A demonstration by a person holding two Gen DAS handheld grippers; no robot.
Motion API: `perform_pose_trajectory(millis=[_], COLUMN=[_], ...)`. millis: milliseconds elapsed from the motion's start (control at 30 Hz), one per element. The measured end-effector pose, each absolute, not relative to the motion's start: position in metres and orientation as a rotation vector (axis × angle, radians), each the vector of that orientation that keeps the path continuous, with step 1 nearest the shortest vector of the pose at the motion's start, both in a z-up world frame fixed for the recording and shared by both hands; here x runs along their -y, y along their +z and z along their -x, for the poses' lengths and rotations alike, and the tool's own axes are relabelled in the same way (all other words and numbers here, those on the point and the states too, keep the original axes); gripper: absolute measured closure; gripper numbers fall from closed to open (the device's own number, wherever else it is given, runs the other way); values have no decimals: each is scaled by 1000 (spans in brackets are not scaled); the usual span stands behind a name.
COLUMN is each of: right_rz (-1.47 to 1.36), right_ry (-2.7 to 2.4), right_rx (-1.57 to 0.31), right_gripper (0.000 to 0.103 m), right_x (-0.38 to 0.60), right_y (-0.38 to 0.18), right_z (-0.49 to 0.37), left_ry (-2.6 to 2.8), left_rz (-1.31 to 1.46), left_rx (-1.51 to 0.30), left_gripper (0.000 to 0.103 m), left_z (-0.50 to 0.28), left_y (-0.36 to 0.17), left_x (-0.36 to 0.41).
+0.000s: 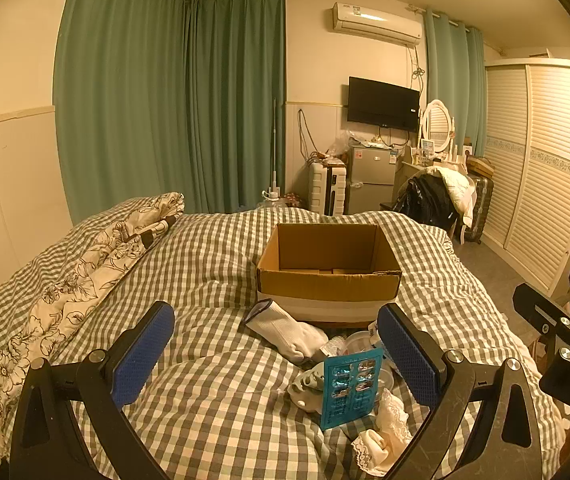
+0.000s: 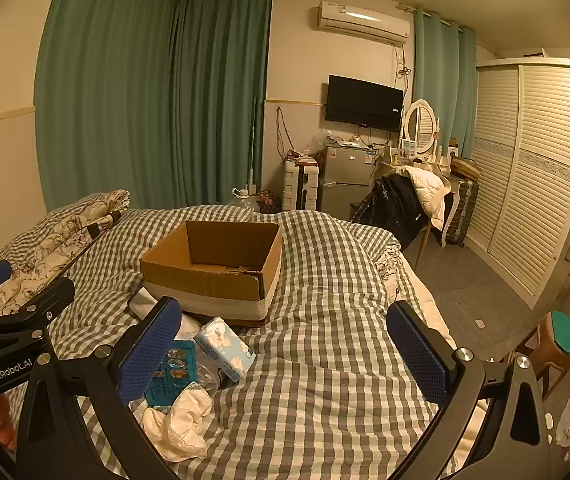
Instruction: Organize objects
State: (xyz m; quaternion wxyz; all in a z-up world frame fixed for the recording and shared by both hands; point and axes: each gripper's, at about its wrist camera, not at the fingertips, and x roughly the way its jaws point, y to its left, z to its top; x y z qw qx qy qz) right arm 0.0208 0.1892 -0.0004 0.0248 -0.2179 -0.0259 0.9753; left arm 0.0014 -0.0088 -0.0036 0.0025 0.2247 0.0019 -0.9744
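the room is a bedroom with long green curtains (image 1: 165, 100), and the work happens on a bed with a grey and white checked cover (image 1: 213, 400). an open brown cardboard box (image 1: 327, 276) sits on the bed, straight ahead of the left gripper (image 1: 275, 354) and ahead and to the left of the right gripper (image 2: 285, 350). it looks almost empty inside. a small heap of loose things lies on the cover just in front of the box. in it are a white ribbed sock (image 1: 285, 332), a flat teal card of pills (image 1: 351, 388), a lacy cream cloth (image 1: 381, 436) and a pale blue tissue pack (image 2: 227, 346). the heap lies between the left gripper's two fingers, closer to its right finger. for the right gripper the same heap is off to the left, beside and partly behind its left finger. so the left gripper looks like the nearer one for a first pick. the teal card stands up on its edge, tall side up, with its flat face toward the left gripper. the sock's long side runs from the box down toward the right. both grippers have their blue pads spread wide apart, and neither one is holding anything.
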Motion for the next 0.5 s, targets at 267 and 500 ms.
perform_pose_trajectory(millis=[267,500], right_rz=[674,671], right_ry=[3025,3034], right_rx=[85,93], right_gripper=[0,0], right_x=[-188,-185], right_y=[0,1], right_z=[-23,-24], left_ry=[-3057,-3058], left_rz=[-704,-701], left_rx=[-6,-8], left_gripper=[0,0], left_z=[-2,-2], left_y=[-4,-4], left_x=[8,8])
